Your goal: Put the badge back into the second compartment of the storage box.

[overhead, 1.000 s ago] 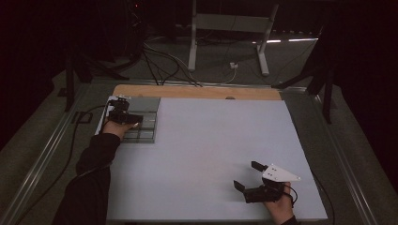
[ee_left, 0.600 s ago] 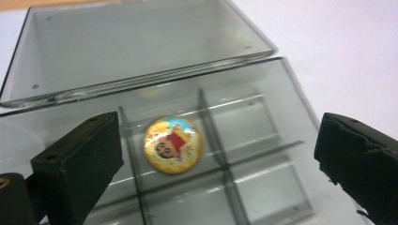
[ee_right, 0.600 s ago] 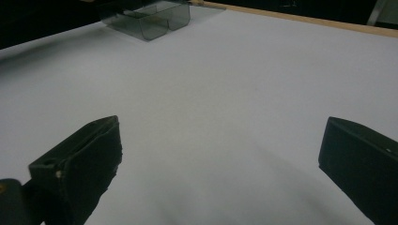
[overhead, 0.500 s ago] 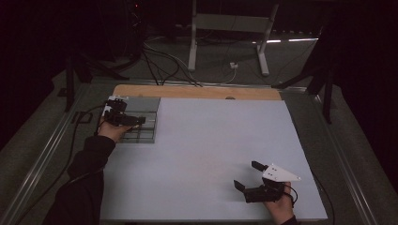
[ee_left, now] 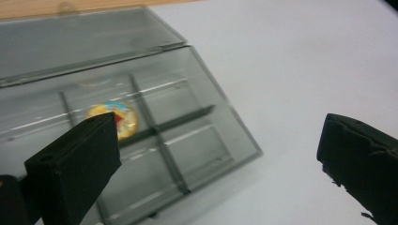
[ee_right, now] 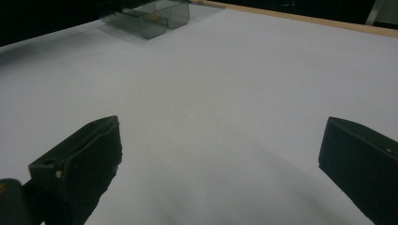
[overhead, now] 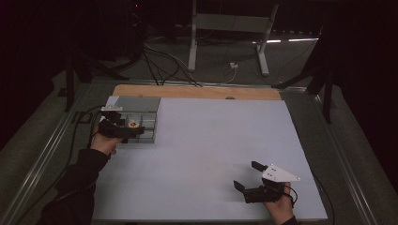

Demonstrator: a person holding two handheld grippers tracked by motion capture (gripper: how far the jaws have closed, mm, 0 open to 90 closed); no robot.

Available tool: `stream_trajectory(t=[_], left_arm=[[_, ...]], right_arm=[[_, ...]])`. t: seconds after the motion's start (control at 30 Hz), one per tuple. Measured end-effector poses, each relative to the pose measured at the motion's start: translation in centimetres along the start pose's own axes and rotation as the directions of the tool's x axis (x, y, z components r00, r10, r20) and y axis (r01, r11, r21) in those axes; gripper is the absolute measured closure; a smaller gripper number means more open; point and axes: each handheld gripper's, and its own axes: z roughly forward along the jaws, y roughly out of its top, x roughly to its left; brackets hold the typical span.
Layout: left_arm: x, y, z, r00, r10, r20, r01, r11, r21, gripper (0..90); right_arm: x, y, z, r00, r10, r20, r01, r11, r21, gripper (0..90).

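Left claw (ee_left: pixel 220 159) gapes empty; behind it, a yellow token (ee_left: pixel 115 119) in the box (ee_left: pixel 187 122).

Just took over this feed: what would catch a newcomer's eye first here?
The small yellow, colourful disc lying in a compartment of the smoky clear divided box at the white table's far left. The left gripper hangs open beside it; the right gripper sits open near the front right edge.

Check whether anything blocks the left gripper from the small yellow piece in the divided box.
Nothing visible does. The left gripper is open just above the smoky plastic box, lid folded back, and the yellow piece lies uncovered in its compartment.
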Motion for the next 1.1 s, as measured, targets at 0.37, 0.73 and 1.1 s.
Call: stream_trajectory(t=[0.37,0.73,1.1], left_arm=[[-2.7,-3.5,-2.6,0.9919,0.089,0.090,-0.082,0.9939,-0.073,0.6],[-4.9,-7.3,-3.3,0.9810,0.150,0.123,-0.141,0.9868,-0.079,0.6],[-6.2,-10.6,-2.8,0.9604,0.216,0.176,-0.206,0.9758,-0.072,0.6]], right_arm=[[0.0,0.0,0.1,1.0000,0.001,0.005,-0.001,1.000,0.005,0.0],[0.0,0.0,0.1,1.0000,0.002,0.003,-0.002,1.000,0.007,0.0],[0.0,-0.1,0.1,1.0000,0.006,-0.003,-0.006,1.000,0.008,0.0]])
